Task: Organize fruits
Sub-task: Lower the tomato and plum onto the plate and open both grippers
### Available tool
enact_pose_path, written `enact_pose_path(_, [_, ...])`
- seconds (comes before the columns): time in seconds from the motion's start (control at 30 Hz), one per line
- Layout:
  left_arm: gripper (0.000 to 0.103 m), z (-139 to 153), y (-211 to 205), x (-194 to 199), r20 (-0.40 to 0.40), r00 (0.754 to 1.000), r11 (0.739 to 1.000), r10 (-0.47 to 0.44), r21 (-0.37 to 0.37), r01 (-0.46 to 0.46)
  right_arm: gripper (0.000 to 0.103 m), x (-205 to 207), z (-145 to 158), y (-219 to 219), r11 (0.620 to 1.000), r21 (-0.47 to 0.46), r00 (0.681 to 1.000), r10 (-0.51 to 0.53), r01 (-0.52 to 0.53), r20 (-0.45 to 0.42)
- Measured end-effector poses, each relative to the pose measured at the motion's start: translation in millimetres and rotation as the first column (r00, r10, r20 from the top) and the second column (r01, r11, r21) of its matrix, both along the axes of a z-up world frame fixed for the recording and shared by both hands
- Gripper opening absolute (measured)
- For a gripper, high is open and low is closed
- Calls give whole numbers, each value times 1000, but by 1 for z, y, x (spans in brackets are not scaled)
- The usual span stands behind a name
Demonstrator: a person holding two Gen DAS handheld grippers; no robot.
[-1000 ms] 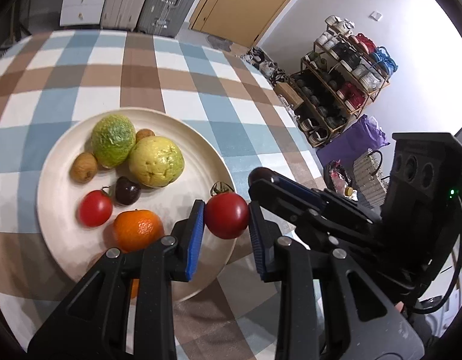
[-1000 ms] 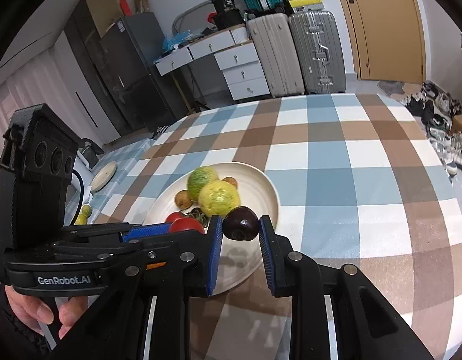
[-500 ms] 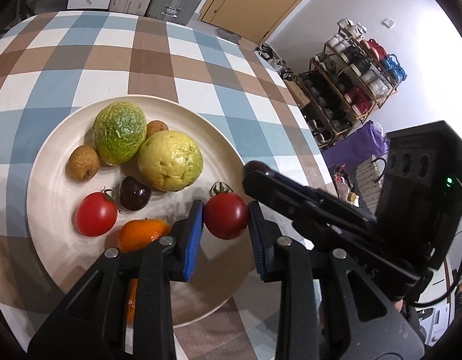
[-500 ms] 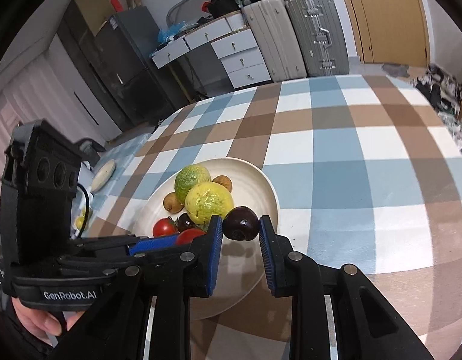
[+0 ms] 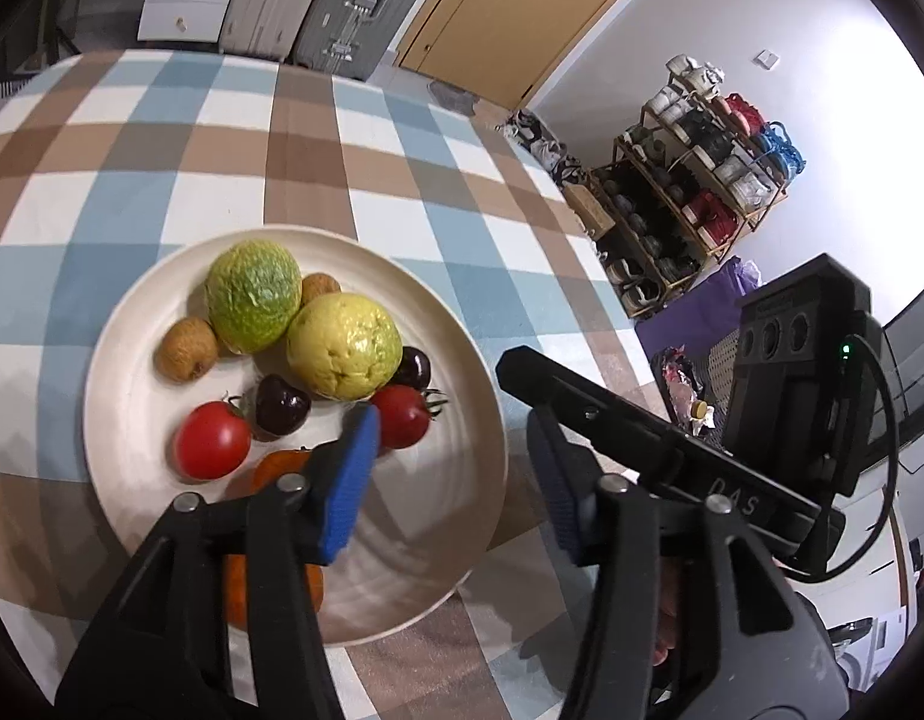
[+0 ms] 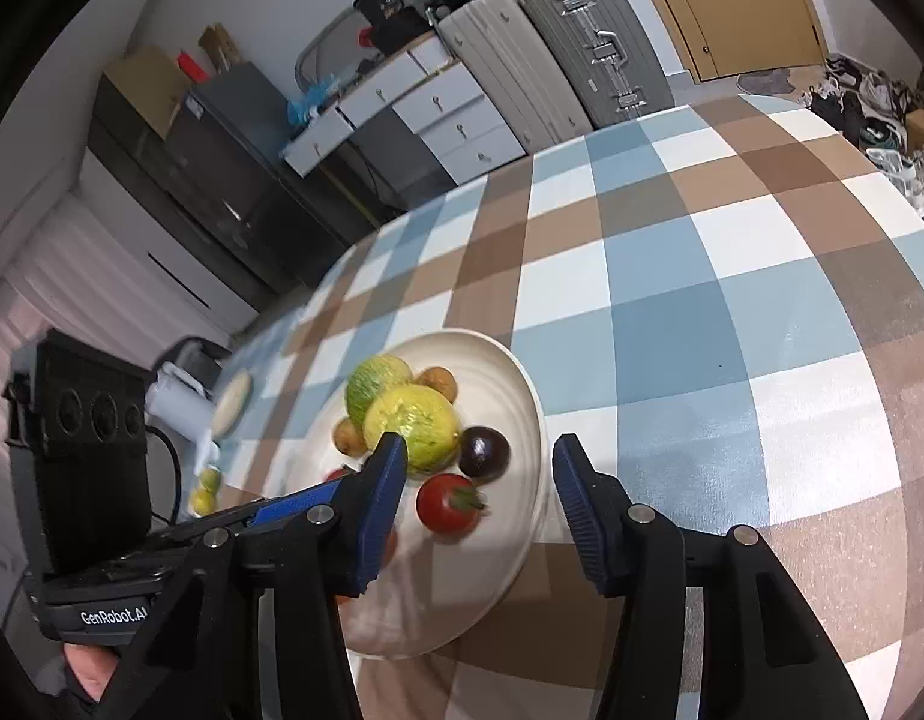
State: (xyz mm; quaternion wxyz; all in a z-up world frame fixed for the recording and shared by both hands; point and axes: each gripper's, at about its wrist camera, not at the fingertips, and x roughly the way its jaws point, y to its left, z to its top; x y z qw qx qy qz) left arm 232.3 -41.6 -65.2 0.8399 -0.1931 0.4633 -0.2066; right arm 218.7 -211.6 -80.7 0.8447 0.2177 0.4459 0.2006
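Hovering over the plate (image 5: pixel 462 546), the left claw (image 5: pixel 456 480) stood spread wide with nothing between its blue pads (image 5: pixel 349 486). A red tomato (image 5: pixel 402 416) lay on the plate just beyond the left pad, touching or nearly touching the yellow guava (image 5: pixel 343 345). A dark cherry (image 5: pixel 415 367) sat right behind that tomato, against the guava's right side. A second cherry (image 5: pixel 280 405) rested left of the guava, with a second tomato (image 5: pixel 212 440) beside it. The green guava (image 5: pixel 253 295) leaned against the yellow one, a brown longan (image 5: pixel 186 349) to its left and another (image 5: pixel 319 288) tucked behind. An orange (image 5: pixel 270 540) showed under the left finger, largely hidden, so its exact size was hard to judge.

From the right wrist view, the right claw (image 6: pixel 477 495) was likewise spread apart and empty, held above the plate's (image 6: pixel 522 396) near right edge. Between its pads (image 6: pixel 381 498) the tomato (image 6: pixel 447 503) and the cherry (image 6: pixel 485 451) lay side by side on the plate, free of both fingers. The yellow guava (image 6: pixel 411 426) and green guava (image 6: pixel 375 384) sat further in. The left claw's body (image 6: pixel 84 480) filled the lower left of that view. The plate stood on a table (image 6: pixel 702 300) covered in blue, brown and white checks
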Motion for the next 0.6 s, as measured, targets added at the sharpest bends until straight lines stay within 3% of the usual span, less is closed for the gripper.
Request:
enact_pose_path(0.23, [55, 17, 3, -14, 58, 998, 998, 17, 51, -20, 53, -9, 10, -4, 1000, -5, 999, -24, 24, 24])
enact_pose_path(0.4, [57, 32, 5, -28, 139, 990, 985, 40, 158, -62, 62, -17, 15, -6, 998, -33, 998, -45, 46, 45])
enact_pose_path(0.5, [57, 50, 9, -42, 207, 977, 974, 55, 202, -98, 64, -27, 25, -7, 997, -53, 995, -56, 60, 79])
enact_pose_path(0.6, [65, 68, 16, -57, 270, 959, 963, 88, 224, -151, 70, -41, 38, -9, 994, -76, 989, -68, 79, 131])
